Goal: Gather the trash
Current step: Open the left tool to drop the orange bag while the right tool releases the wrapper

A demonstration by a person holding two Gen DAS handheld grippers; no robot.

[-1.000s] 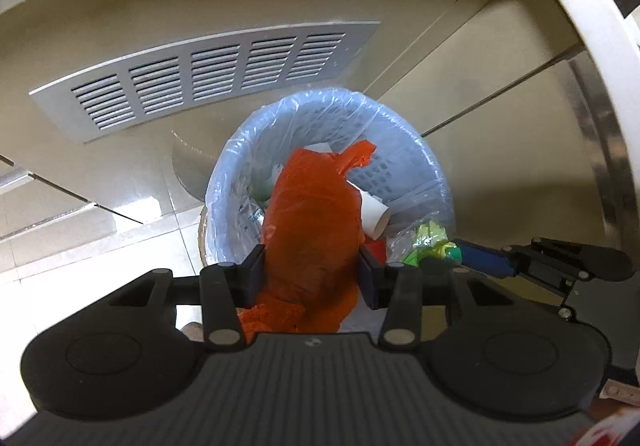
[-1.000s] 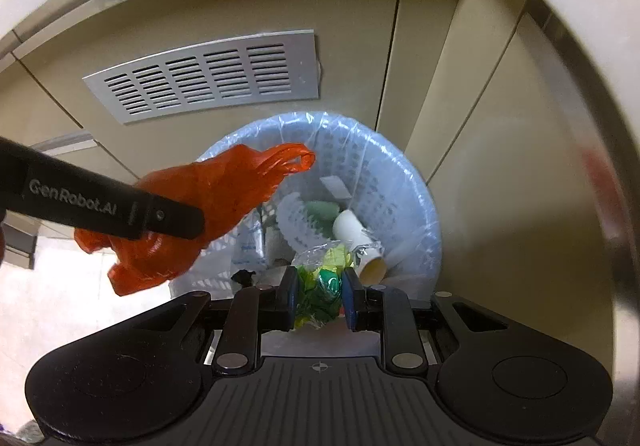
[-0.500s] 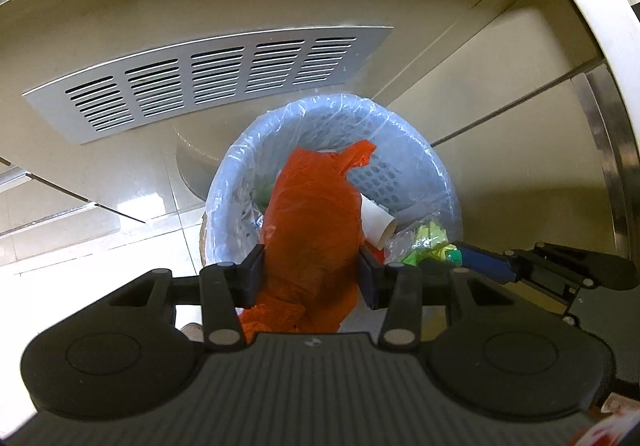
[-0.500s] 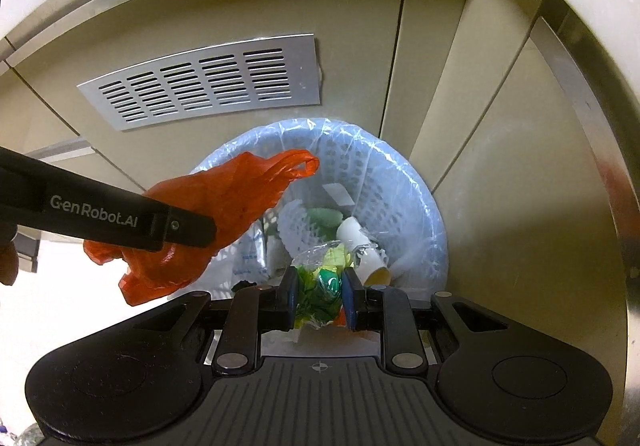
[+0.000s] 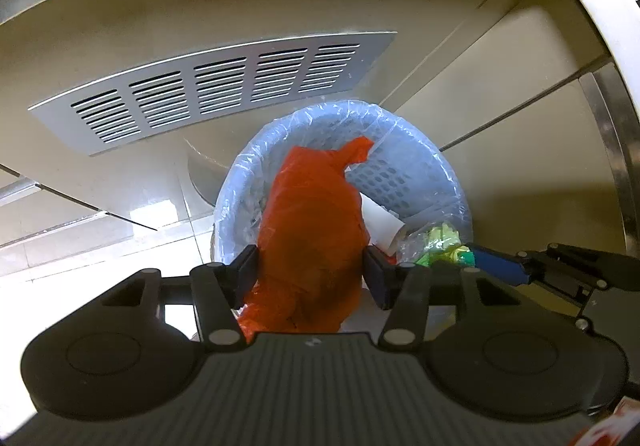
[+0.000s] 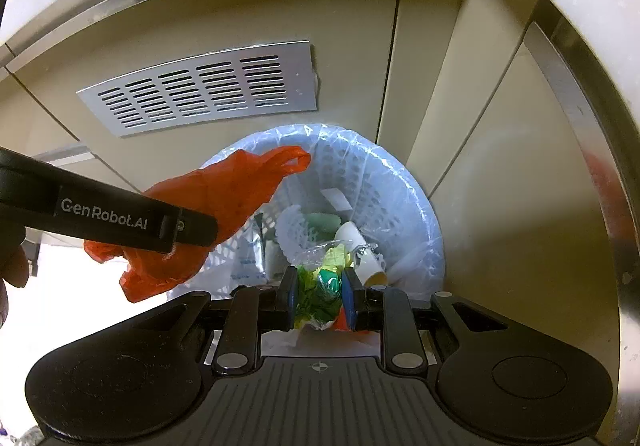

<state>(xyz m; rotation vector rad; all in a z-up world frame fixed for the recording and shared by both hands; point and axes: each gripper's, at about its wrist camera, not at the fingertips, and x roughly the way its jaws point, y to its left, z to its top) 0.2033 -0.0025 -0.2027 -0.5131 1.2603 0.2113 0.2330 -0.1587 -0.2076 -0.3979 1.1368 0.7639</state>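
Tongs come first: the left gripper [image 5: 310, 272] points steeply down over the bin, and its jaws have just been opening around an orange plastic bag [image 5: 312, 230]. The bag fills the gap between them, bulging up to both pads, so I cannot tell whether they press on it or only touch it. Seen from the right wrist, the same bag [image 6: 208, 201] hangs from the left tool's black arm, its looped handle reaching over the bin's rim.

The right gripper [image 6: 319, 296] is closed tight on a crumpled wad of clear wrapper with green and yellow scraps [image 6: 320, 288], held just above the bin's near edge.

Below both sits a pale blue perforated bin [image 6: 400, 213] lined with a clear bag. Inside lie a white paper cup [image 6: 360, 246], a white paper doily [image 6: 294, 226] and a small white slip. Behind the bin stands a beige cabinet with a metal vent grille [image 6: 208, 93]; a hand shows at the left edge.
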